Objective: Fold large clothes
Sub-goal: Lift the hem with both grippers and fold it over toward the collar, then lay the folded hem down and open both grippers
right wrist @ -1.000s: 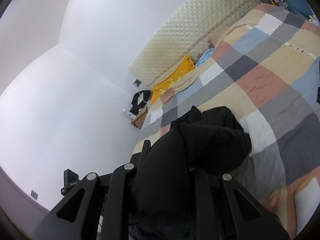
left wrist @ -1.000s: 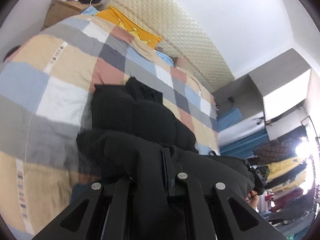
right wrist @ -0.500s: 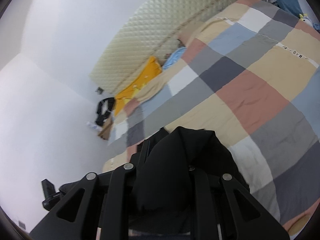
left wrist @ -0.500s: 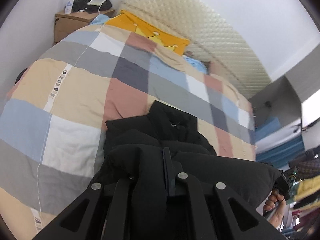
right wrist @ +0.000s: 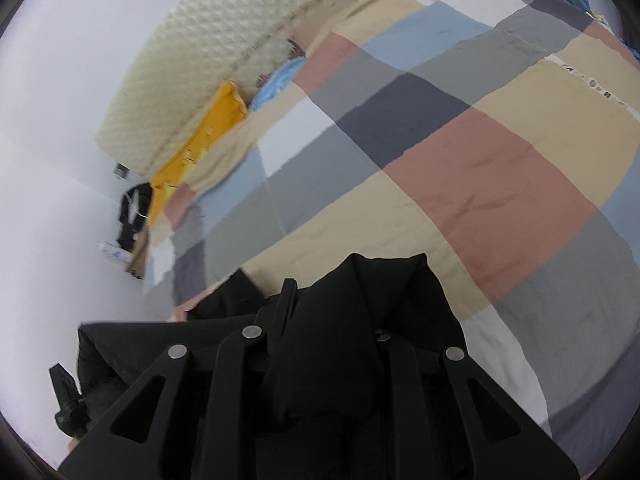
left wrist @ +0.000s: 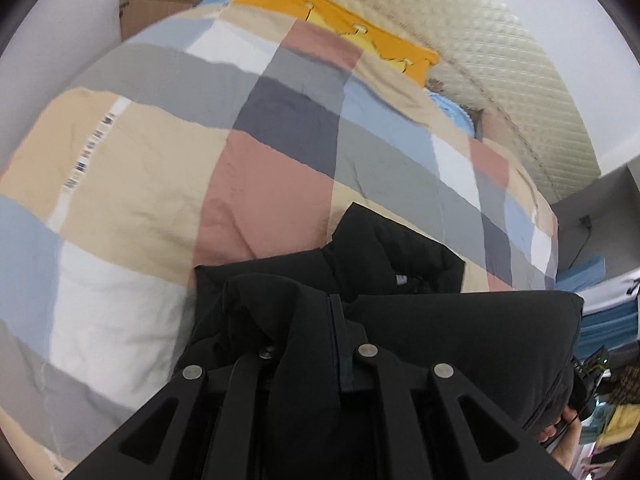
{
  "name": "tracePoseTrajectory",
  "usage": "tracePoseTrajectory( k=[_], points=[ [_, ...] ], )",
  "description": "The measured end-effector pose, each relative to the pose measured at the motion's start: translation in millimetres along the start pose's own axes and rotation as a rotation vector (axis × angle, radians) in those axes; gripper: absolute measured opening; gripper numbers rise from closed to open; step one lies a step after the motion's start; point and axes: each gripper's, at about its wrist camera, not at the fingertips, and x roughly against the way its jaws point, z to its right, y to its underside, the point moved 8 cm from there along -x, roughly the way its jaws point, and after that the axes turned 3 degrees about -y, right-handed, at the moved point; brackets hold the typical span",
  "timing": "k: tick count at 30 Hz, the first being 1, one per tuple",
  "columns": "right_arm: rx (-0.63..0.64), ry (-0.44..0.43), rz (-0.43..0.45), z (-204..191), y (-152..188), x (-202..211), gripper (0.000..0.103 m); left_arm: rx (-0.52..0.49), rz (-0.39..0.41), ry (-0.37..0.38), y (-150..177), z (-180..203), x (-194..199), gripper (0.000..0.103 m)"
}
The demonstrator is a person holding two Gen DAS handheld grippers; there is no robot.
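A black padded jacket [left wrist: 460, 332] lies on the checked bed quilt [left wrist: 264, 196], its collar [left wrist: 384, 256] pointing toward the headboard. My left gripper [left wrist: 316, 320] is shut on a fold of the jacket's edge, which drapes over its fingers. My right gripper [right wrist: 320, 320] is shut on another fold of the jacket [right wrist: 352, 328], and the cloth hides its fingertips. Both grippers hold the folded edge low over the jacket's upper part. The right gripper's body and the hand holding it show at the left wrist view's right edge [left wrist: 576, 392].
A patchwork quilt [right wrist: 460, 148] covers the bed. A yellow pillow [left wrist: 352, 36] and a blue one [left wrist: 452, 110] lie by the quilted headboard [left wrist: 500, 52]. A wooden nightstand [left wrist: 160, 8] with a bottle and dark items stands at the bed's far corner. A white wall [right wrist: 60, 120] runs beside it.
Both grippers have carried the held jacket edge forward and down toward the collar. The raised bulk of the jacket has flattened onto the lower layer, and more quilt shows ahead.
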Motion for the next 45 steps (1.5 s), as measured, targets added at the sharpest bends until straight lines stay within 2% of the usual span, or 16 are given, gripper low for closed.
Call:
tracePoseTrajectory(
  k=[7, 12, 16, 20, 23, 28, 29, 30, 32, 35, 38, 39, 40, 45],
  points=[
    [0.008, 0.069, -0.034, 16.7, -16.9, -61.7, 0.020, 0.030, -0.048, 0.046, -32.7, 5.4, -59.1, 0.010],
    [-0.022, 0.058, -0.057, 30.5, -15.5, -93.7, 0.021, 0.062, -0.081, 0.085, -40.6, 5.8, -93.6, 0.010],
    [-0.057, 0.044, -0.085, 42.0, -6.7, -112.5, 0.021, 0.074, -0.092, 0.108, -40.9, 8.9, -105.8, 0.010],
    [-0.077, 0.014, -0.081, 44.6, -4.7, -109.4, 0.022, 0.071, -0.100, 0.161, -35.9, 11.0, -98.7, 0.011],
    [-0.040, 0.007, -0.079, 37.6, -1.0, -97.0, 0.024, 0.095, -0.114, 0.196, -23.5, 5.7, -84.4, 0.016],
    [-0.004, -0.023, -0.051, 24.4, 0.6, -57.9, 0.026, 0.052, -0.159, 0.269, 4.4, -1.1, -34.7, 0.026],
    [0.003, -0.031, -0.046, 21.6, 1.0, -47.7, 0.026, 0.061, -0.158, 0.282, 8.9, -4.8, -22.4, 0.037],
    [0.005, -0.034, -0.041, 19.9, 1.2, -39.8, 0.027, 0.072, -0.154, 0.298, 13.7, -9.0, -7.1, 0.056],
    [0.007, -0.039, -0.027, 16.7, 2.0, -20.4, 0.031, 0.066, -0.129, 0.313, 21.4, -17.1, 23.8, 0.077],
    [0.015, -0.047, -0.005, 10.8, 2.7, 7.6, 0.042, 0.011, -0.040, 0.288, 31.2, -27.5, 78.0, 0.078],
    [0.036, -0.044, 0.018, 3.1, 3.4, 35.3, 0.060, -0.041, 0.034, 0.253, 37.7, -27.3, 117.0, 0.078],
    [0.042, -0.031, 0.043, 1.1, 1.6, 47.6, 0.073, -0.070, 0.066, 0.239, 42.0, -24.9, 132.7, 0.078],
    [0.049, -0.021, 0.069, -0.5, -0.4, 58.8, 0.082, -0.091, 0.089, 0.228, 44.9, -19.9, 142.6, 0.078],
    [0.148, -0.030, 0.160, -28.6, -5.5, 117.3, 0.082, -0.216, 0.209, 0.172, 65.8, 26.7, 178.2, 0.078]
  ],
)
